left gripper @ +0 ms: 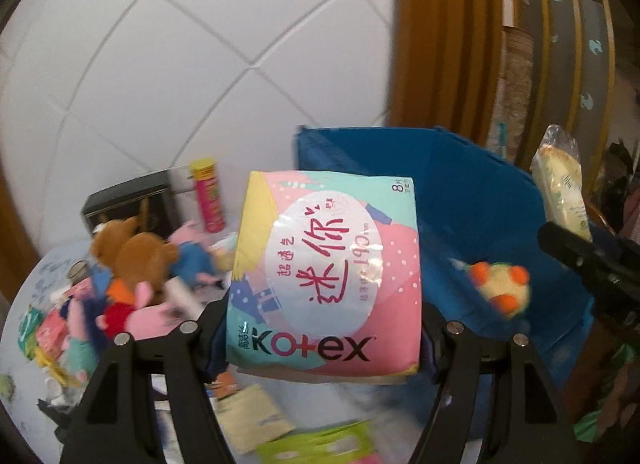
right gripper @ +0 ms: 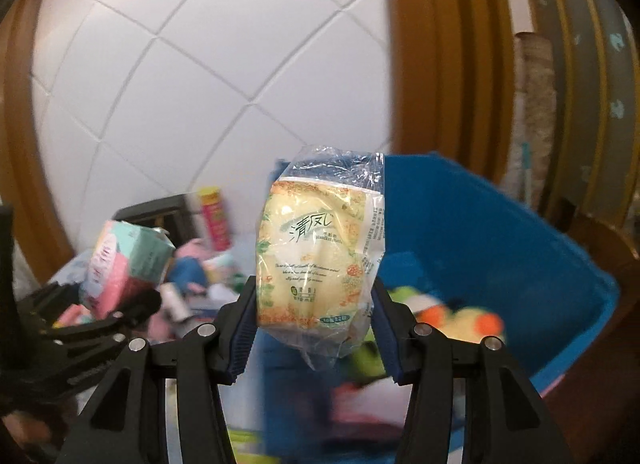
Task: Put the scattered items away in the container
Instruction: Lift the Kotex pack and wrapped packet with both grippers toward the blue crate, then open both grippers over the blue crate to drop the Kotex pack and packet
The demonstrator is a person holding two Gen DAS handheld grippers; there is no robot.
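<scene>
My left gripper (left gripper: 324, 328) has its jaws clenched on the Kotex pad pack (left gripper: 326, 268), gripped at its lower edges so the pack stands clear of the bench clutter; my right gripper (right gripper: 310, 328) grasps the tissue packet (right gripper: 320, 252) likewise; both are raised near the blue bin (right gripper: 500, 232), which already holds a plush toy (left gripper: 502, 288); release over it looks next, I judge.

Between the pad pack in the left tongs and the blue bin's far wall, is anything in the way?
In the left wrist view, nothing: the pad pack in the left tongs stands directly before the blue bin. A yellow plush toy lies inside, off to the right.
</scene>
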